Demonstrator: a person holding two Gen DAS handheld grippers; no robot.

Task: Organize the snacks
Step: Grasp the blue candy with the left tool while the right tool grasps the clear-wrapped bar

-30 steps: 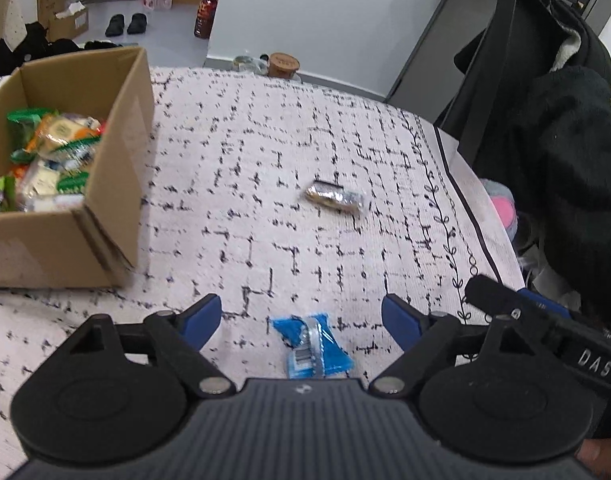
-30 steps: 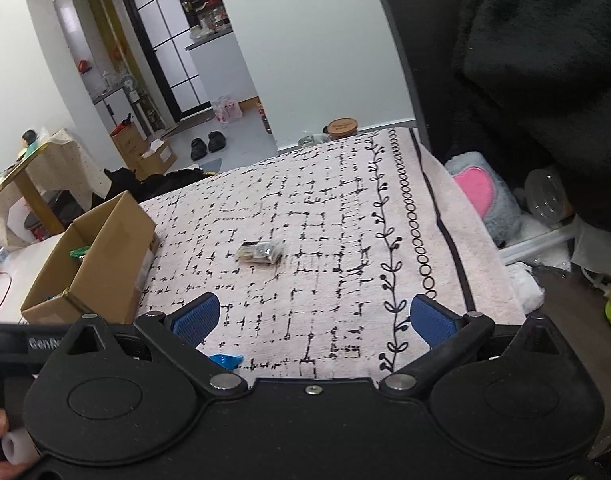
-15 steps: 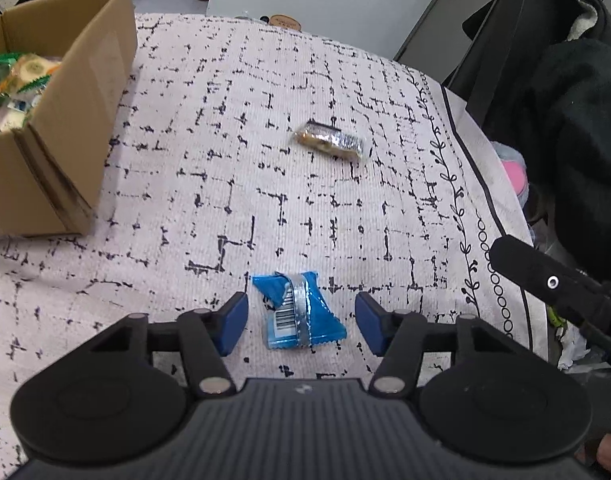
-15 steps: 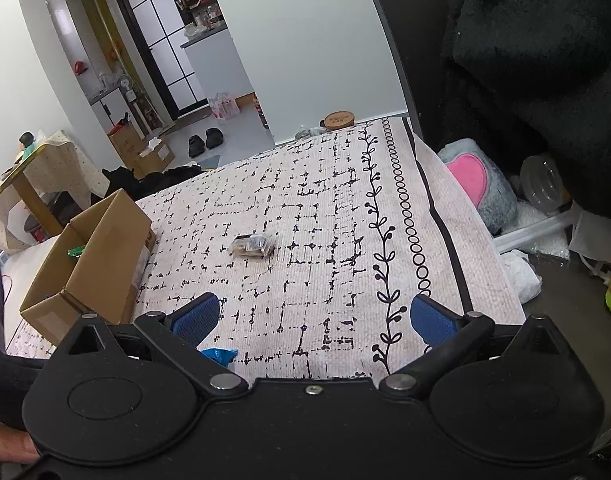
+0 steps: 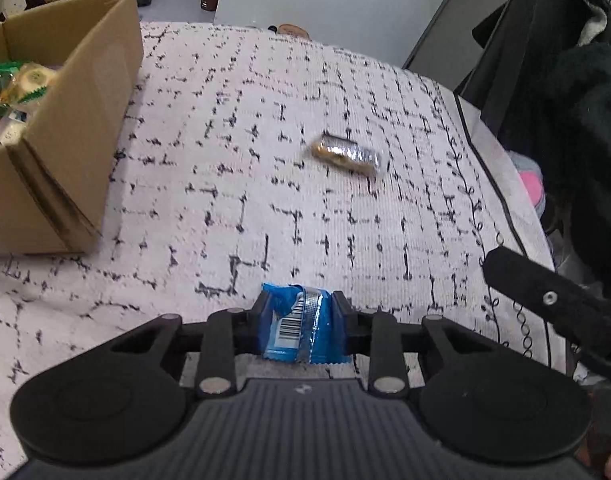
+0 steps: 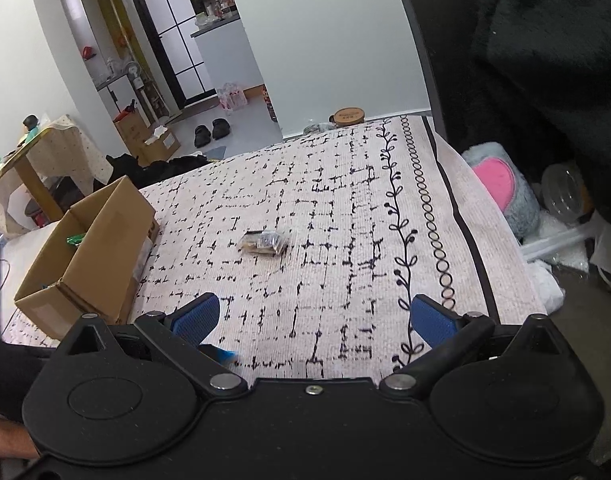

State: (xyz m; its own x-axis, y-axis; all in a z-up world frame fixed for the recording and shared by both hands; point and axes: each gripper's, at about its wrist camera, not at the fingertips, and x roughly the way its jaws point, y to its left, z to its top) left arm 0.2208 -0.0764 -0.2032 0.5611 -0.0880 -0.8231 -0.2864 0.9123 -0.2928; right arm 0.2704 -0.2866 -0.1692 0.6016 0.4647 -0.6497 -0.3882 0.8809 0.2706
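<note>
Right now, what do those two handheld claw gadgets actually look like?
Both are black plastic tools. The left gripper has a ribbed grey body, round discs either side, silver rivets and linked arms. The right gripper is similar, smooth black, with blue textured pads.

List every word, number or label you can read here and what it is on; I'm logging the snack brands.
None can be read.
Blue packet: a barcode, digits too small.
Clear-wrapped snack: blurred, no print legible.
Round wooden lid: a line of print, too small.
Box: a pale label on its side, illegible.
Packets in the box: print too blurred.
</note>
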